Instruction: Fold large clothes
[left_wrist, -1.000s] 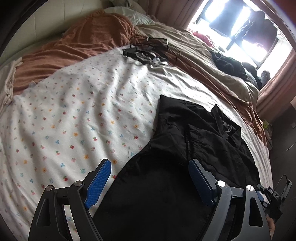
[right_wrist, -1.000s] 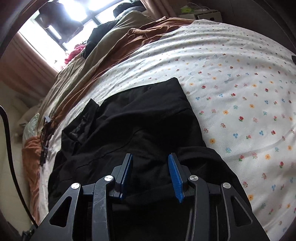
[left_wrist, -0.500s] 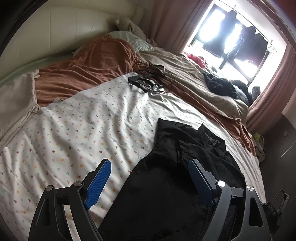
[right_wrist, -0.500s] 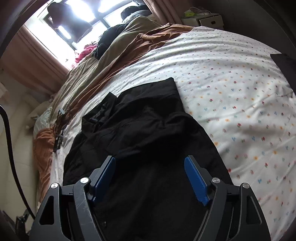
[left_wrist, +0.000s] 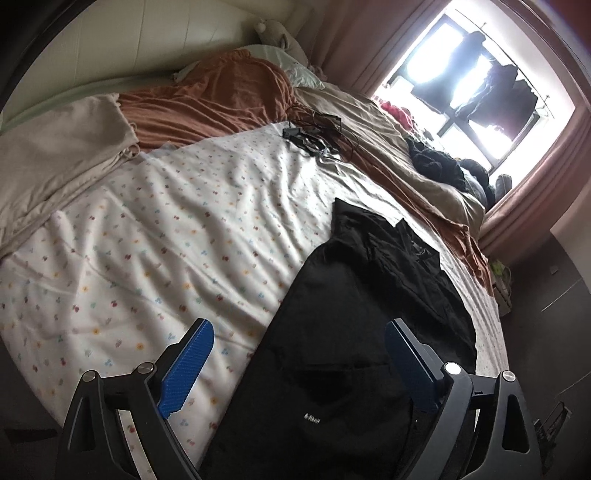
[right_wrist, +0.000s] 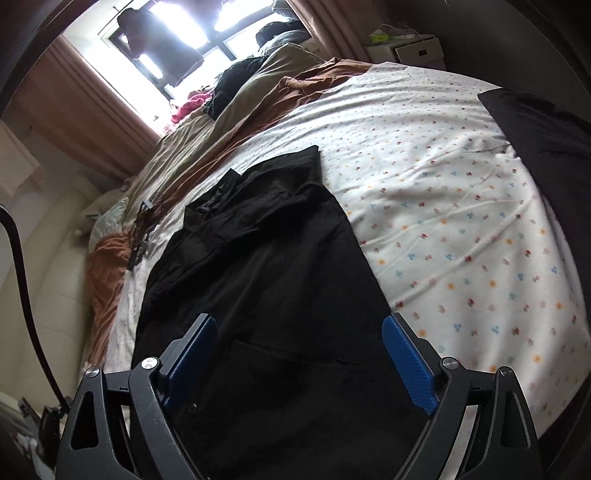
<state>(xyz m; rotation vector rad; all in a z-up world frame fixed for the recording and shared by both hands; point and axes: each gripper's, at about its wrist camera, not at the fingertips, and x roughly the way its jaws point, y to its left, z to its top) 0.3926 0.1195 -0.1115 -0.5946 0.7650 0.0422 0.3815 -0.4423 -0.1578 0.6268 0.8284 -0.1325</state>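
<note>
A black garment (left_wrist: 369, 314) lies spread on a flower-print sheet (left_wrist: 155, 236) in the left wrist view, its collar end toward the bright window (left_wrist: 476, 88) and its near part, with a small white label, running under the camera. The left gripper (left_wrist: 297, 360) hangs above it with blue pads spread wide and nothing between them (its jaws have just been opening further); the left pad (left_wrist: 186, 369) sits over the sheet, the right one over black cloth. A rust blanket (left_wrist: 207, 99), a beige cover (left_wrist: 55, 155) and a tangle of cables (left_wrist: 314, 136) lie farther up the bed. In the right wrist view, the same garment (right_wrist: 266, 258) stretches from the camera toward the window (right_wrist: 173, 33), with the sheet (right_wrist: 461, 206) bare to its right and another dark cloth (right_wrist: 543, 125) at the far right edge. The right gripper (right_wrist: 299, 358) is also released above the garment's near end, jaws just opened wide and gripping nothing.
</note>
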